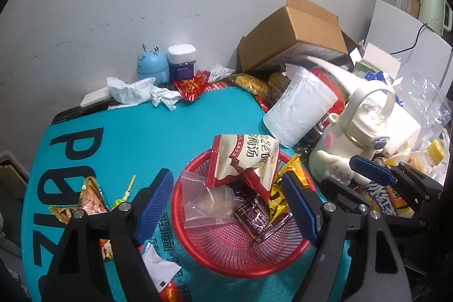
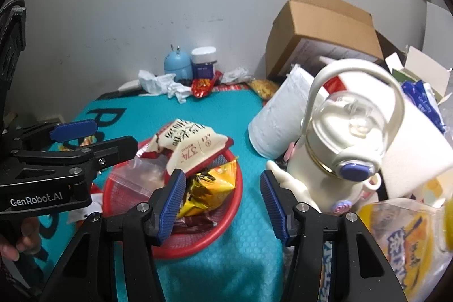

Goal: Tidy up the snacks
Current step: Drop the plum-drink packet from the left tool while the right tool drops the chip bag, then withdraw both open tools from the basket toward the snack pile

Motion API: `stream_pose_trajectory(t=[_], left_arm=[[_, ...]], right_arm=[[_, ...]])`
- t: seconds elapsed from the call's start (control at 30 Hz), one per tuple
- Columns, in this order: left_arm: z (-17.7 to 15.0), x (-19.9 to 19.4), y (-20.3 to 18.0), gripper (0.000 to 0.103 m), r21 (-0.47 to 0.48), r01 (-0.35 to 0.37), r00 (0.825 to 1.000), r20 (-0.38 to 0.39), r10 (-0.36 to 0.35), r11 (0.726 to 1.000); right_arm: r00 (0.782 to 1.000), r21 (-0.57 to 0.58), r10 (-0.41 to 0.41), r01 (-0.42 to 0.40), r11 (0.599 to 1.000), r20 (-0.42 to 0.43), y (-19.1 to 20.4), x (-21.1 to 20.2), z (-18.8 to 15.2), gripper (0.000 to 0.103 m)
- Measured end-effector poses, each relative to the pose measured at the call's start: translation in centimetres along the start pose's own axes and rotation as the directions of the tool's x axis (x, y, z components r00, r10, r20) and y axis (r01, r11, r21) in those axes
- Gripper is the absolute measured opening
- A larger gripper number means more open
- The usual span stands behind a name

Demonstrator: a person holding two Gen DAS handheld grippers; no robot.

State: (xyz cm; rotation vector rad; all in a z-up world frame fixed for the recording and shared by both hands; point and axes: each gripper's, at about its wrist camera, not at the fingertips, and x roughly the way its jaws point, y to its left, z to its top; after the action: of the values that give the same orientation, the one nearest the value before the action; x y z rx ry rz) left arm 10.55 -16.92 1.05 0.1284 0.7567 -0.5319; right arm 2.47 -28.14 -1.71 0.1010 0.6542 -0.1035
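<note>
Risk: both the left gripper [image 1: 226, 200] and right gripper [image 2: 220, 203] hover wide open and empty; the red basket [image 1: 198, 254], centre on the teal mat [image 1: 170, 126], holds heaped snack packets [image 1: 243, 160]. The top-heavy pile may spill; the right gripper may knock the cream bottle [image 2: 334, 154].

A basket [image 1: 240, 254] is set on the mat [image 1: 158, 132] between the fingers of the left claw [image 1: 229, 205]. Several snack packets [image 1: 243, 160] and a plastic bag [image 1: 203, 203] are held in it. Beyond the right finger, a bottle [image 1: 351, 137] is stood, with a paper roll [image 1: 297, 109] behind it. Loose wrappers [image 1: 87, 197] are left outside the left finger. A box [image 1: 297, 33] is placed far ahead against the wall [image 1: 141, 4].
</note>
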Motion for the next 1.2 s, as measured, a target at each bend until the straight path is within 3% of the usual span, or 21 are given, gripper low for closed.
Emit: stream_pose_trajectory(t=[0.67, 1.2], left_arm=[[-3.5, -9.0, -0.8, 0.079, -0.041, -0.07, 0.992, 0.098, 0.074, 0.997], [-8.4, -13.6, 1.2, 0.078, -0.123, -0.148, 0.981, 0.108, 0.161, 0.981]], right_arm=[[0.992, -0.067, 0.085, -0.079, 0.995, 0.093, 2.8, -7.4, -1.1, 0.055], [0.974, -0.149, 0.222, -0.212, 0.966, 0.055, 7.0, -8.7, -3.7, 0.057]])
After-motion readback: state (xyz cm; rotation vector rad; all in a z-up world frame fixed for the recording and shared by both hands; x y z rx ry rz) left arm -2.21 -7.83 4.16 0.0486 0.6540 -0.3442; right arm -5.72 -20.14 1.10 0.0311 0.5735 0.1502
